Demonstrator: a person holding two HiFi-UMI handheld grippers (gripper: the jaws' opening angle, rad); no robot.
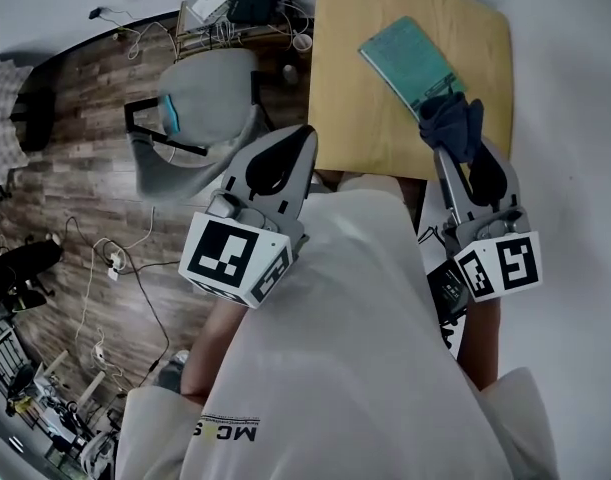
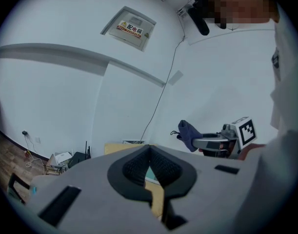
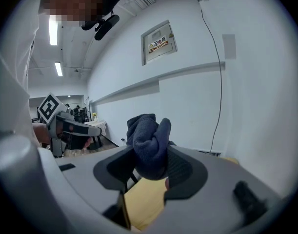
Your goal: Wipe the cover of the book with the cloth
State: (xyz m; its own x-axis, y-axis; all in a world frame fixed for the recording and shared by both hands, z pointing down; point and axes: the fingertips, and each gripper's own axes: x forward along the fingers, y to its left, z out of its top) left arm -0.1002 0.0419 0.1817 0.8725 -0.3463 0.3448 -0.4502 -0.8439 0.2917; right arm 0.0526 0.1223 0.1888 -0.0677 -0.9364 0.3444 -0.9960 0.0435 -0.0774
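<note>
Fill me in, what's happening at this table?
A person holds a gripper in each hand over a tan table. The right gripper is clamped on a bunched dark blue cloth, held by the near corner of a teal book lying on the table. Whether the cloth touches the cover can't be told. The left gripper is shut and empty, by the table's left edge.

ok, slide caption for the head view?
Right gripper holds dark cloth near teal book on tan table; left gripper shut, empty.
</note>
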